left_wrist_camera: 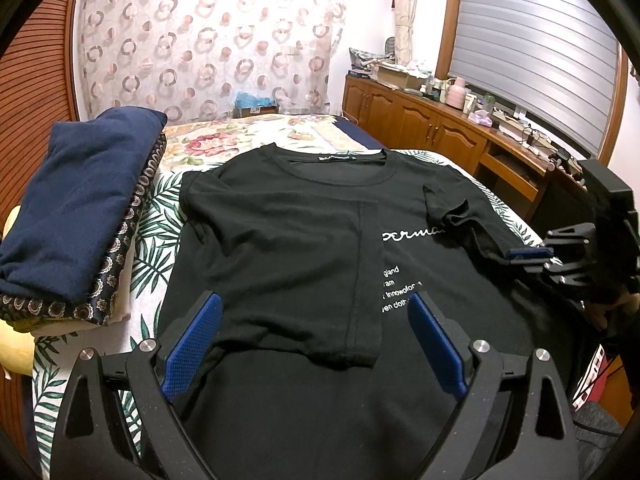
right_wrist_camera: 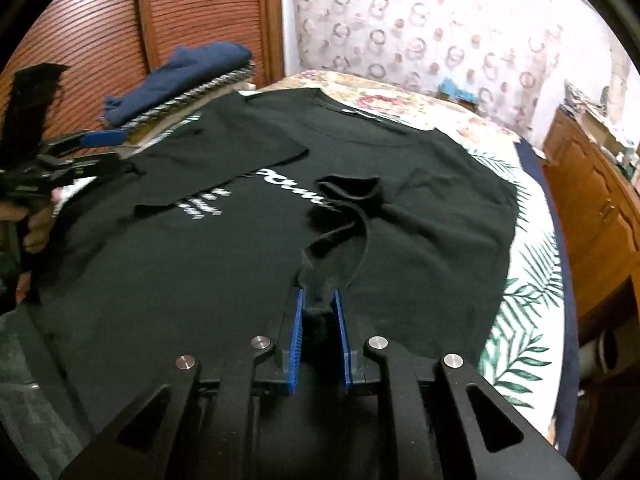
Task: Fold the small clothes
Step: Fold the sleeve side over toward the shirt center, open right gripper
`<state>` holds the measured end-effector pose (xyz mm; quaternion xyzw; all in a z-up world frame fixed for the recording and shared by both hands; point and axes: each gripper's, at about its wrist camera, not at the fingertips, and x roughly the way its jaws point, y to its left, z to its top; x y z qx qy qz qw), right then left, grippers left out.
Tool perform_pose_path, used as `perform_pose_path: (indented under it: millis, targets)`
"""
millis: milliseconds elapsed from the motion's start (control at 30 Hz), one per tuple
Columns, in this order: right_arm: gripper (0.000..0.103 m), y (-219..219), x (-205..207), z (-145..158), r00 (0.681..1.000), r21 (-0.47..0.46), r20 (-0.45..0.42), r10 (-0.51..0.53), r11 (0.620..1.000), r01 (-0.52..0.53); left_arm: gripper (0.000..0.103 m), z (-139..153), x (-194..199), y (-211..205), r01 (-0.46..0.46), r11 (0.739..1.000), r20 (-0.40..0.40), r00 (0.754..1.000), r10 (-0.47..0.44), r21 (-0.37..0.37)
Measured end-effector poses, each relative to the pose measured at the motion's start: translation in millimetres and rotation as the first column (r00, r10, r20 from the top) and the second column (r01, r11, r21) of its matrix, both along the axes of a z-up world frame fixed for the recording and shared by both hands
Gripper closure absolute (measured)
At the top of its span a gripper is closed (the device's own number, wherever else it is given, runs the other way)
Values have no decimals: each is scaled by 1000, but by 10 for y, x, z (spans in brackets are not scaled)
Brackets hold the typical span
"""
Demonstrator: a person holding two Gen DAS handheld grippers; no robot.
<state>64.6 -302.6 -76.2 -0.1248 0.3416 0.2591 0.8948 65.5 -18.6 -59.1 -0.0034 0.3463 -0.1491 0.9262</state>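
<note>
- The right gripper has its two blue pads squeezed together on a bunch of black cloth, which is the right sleeve of the black T-shirt
- The sleeve is pulled up into a thin, twisted strip that runs from the pads back to the shirt
- The left gripper has its blue pads wide apart, with nothing between them, and it hangs just over the bottom part of the shirt
- The shirt lies flat on the bed, front side up, with white words on it
- The left side of the shirt is already folded over the middle and hides part of the words, so I think the right side is the next one to fold
- What could go wrong: the pads hold only a small bunch of cloth, so the sleeve could slip out if it is pulled fast
- The sleeve is twisted, so it could land all crumpled and the fold would be lumpy
- A hard pull could drag the whole shirt sideways and undo the neat left fold, because nothing is pressing the shirt down
- Both grippers point down at a slant toward the bed, and a hand holds the left one from behind
- A pile of folded clothes, dark blue on top, sits beside the shirt on its left side
</note>
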Motion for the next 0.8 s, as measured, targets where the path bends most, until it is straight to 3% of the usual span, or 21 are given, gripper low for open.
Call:
perform_pose_path:
  millis: [200, 400, 633, 800]
  targets:
    - [83, 19, -67, -19, 999, 16, -23, 23, 1000, -22, 8, 5, 0, 9, -5, 1000, 0, 1000, 5, -1]
    - [74, -44, 12, 160, 1000, 36, 22, 3, 999, -4, 8, 15, 4, 49, -17, 1000, 8, 1000, 17, -6]
    - [73, -147, 539, 99, 995, -49, 44, -88, 995, 90, 8, 48, 58, 84, -23, 1000, 20, 1000, 23, 11]
    - [73, 58, 912, 0, 999, -94, 18, -50, 994, 51, 8, 92, 178, 144, -27, 999, 28, 999, 27, 30]
